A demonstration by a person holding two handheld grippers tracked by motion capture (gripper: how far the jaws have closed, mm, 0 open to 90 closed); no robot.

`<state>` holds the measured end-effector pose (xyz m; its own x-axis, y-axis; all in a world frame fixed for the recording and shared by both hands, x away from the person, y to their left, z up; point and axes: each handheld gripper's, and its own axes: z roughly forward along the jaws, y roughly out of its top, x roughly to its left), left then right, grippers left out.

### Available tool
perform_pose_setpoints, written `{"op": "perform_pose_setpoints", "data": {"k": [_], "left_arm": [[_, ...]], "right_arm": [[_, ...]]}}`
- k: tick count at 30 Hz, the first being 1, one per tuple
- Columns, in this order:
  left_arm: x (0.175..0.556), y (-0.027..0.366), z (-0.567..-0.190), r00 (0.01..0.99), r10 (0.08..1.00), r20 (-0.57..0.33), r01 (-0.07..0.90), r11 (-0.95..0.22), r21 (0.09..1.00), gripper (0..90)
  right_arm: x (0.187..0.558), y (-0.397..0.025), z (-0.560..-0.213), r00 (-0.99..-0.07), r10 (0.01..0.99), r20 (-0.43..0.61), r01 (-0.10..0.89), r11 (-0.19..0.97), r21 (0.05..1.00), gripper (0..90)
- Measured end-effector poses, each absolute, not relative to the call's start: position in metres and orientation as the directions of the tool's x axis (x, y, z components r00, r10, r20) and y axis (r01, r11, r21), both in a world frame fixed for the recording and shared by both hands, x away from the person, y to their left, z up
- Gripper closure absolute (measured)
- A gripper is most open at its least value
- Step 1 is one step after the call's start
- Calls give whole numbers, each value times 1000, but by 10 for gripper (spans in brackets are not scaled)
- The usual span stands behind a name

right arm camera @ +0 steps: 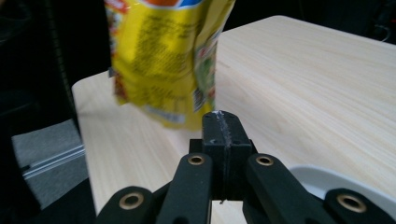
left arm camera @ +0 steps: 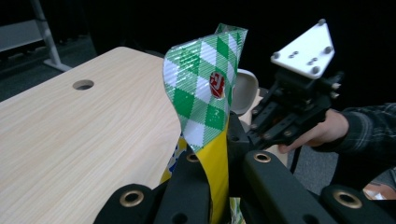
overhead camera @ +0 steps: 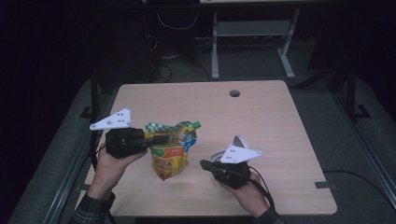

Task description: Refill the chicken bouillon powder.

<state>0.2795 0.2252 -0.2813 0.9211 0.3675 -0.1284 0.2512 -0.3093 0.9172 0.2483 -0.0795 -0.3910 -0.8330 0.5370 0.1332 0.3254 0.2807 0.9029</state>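
Note:
A yellow spouted pouch (overhead camera: 170,154) with a green-and-white checked top (left arm camera: 203,88) and a green cap (overhead camera: 197,124) is held upright over the table's left half. My left gripper (overhead camera: 160,139) is shut on the pouch's upper edge, the yellow film pinched between its jaws (left arm camera: 219,161). Whether the pouch's bottom (right arm camera: 163,60) touches the wood I cannot tell. To the pouch's right, my right gripper (overhead camera: 205,164) has its jaws pressed together (right arm camera: 223,128) with nothing in them. It points at the pouch's lower part from a short distance.
A white bowl-like dish (overhead camera: 239,142) lies under and behind the right gripper, its rim (right arm camera: 341,186) close to the jaws. The light wooden table (overhead camera: 261,112) has a cable hole (overhead camera: 234,93) at the back. Dark floor and a metal frame lie beyond.

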Motion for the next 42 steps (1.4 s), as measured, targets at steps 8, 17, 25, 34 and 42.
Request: {"op": "perform_pose_setpoints", "data": {"k": [8, 17, 25, 34, 42], "left_arm": [[272, 219, -277, 926, 348, -143, 257, -307, 916, 900], [267, 211, -276, 926, 348, -149, 265, -315, 911, 900], [271, 204, -274, 920, 356, -161, 283, -323, 903, 900], [291, 201, -271, 943, 273, -189, 286, -382, 879, 900], [310, 200, -264, 961, 181, -208, 268, -426, 864, 900]], "right_arm": [[250, -61, -393, -822, 558, 117, 311, 267, 912, 900], [249, -44, -394, -812, 578, 85, 277, 253, 927, 900], [245, -37, -398, -811, 583, 51, 246, 260, 934, 900], [243, -27, -403, -806, 591, 37, 241, 271, 932, 900], [241, -22, -403, -797, 603, 21, 221, 260, 940, 900]]}}
